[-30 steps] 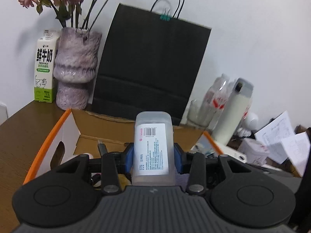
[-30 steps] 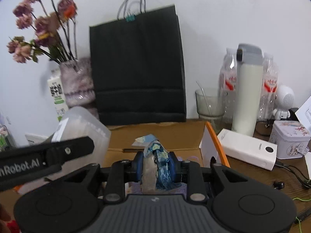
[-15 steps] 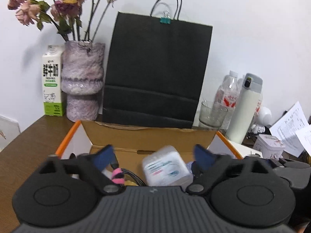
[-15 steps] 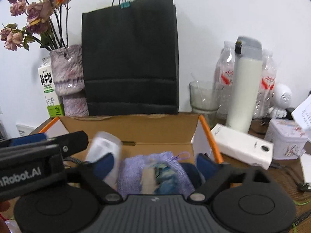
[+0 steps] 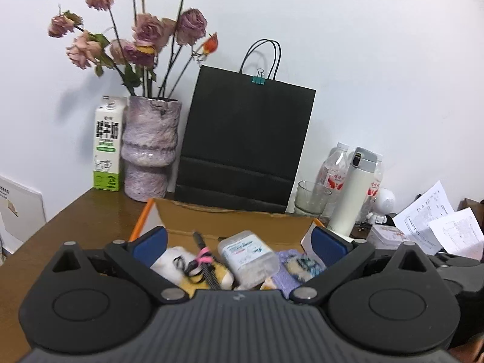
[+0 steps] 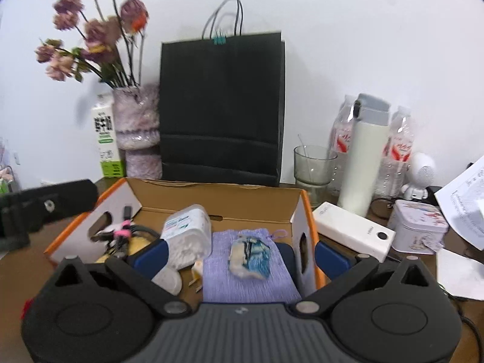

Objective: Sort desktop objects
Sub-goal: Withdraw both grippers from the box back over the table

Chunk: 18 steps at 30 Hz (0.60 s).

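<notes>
An open cardboard box (image 5: 242,220) (image 6: 217,199) with orange edges stands on the brown desk. In it lie a clear plastic cotton-swab box (image 5: 248,255) (image 6: 187,233), a blue-and-white pouch (image 5: 305,267) (image 6: 249,255) on a purple cloth (image 6: 248,278), and a bundle of black cables with a pink tie (image 5: 201,261) (image 6: 121,231). My left gripper (image 5: 239,242) is open and empty above the box's near side. My right gripper (image 6: 240,257) is open and empty, its jaws spread either side of the pouch and above it.
Behind the box stand a black paper bag (image 5: 245,148), a purple vase with dried roses (image 5: 149,148) and a milk carton (image 5: 107,145). To the right are a glass (image 6: 313,166), a white flask (image 6: 364,157), water bottles, a white power bank (image 6: 354,231), a tin (image 6: 419,227) and papers.
Both grippers opened and pulled up and back. The left one let go of the cotton-swab box, the right one of the pouch; both things now lie in the cardboard box.
</notes>
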Each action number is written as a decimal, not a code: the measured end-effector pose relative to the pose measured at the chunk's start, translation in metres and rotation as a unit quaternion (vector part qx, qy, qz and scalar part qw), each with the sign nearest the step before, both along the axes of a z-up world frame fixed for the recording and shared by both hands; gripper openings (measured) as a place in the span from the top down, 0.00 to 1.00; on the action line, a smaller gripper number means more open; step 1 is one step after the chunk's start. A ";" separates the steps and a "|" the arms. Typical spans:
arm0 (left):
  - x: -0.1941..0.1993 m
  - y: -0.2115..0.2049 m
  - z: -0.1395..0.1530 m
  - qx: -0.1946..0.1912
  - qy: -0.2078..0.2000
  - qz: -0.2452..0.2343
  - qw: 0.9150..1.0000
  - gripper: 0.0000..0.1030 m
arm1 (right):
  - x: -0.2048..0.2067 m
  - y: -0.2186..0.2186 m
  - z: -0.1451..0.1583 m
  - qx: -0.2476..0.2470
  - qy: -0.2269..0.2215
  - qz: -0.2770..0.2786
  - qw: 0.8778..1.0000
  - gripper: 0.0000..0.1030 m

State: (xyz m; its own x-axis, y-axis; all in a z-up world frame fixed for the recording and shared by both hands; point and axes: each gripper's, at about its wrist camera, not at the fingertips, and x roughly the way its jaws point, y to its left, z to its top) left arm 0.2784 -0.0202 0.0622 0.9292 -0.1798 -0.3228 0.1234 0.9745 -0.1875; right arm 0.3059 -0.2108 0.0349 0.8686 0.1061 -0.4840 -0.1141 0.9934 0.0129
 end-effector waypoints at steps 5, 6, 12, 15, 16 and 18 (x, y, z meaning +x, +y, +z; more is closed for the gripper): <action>-0.033 0.028 -0.018 0.004 0.024 0.031 0.999 0.00 | -0.043 -0.014 -0.014 -0.020 0.010 -0.014 1.000 0.00; -0.039 0.035 -0.023 0.005 0.031 0.041 0.999 0.00 | -0.050 -0.017 -0.019 -0.019 0.018 -0.017 1.000 0.00; -0.059 0.063 -0.055 0.012 0.079 0.073 0.994 0.00 | -0.084 -0.028 -0.052 -0.015 0.048 -0.017 0.999 0.00; -0.065 0.067 -0.070 0.029 0.096 0.080 0.992 0.00 | -0.097 -0.030 -0.066 -0.011 0.057 -0.019 0.998 0.00; -0.066 0.068 -0.073 0.035 0.100 0.081 0.991 0.00 | -0.099 -0.030 -0.070 -0.012 0.060 -0.022 0.998 0.00; -0.068 0.071 -0.079 0.042 0.106 0.084 0.990 0.00 | -0.103 -0.030 -0.078 -0.016 0.067 -0.028 0.997 0.00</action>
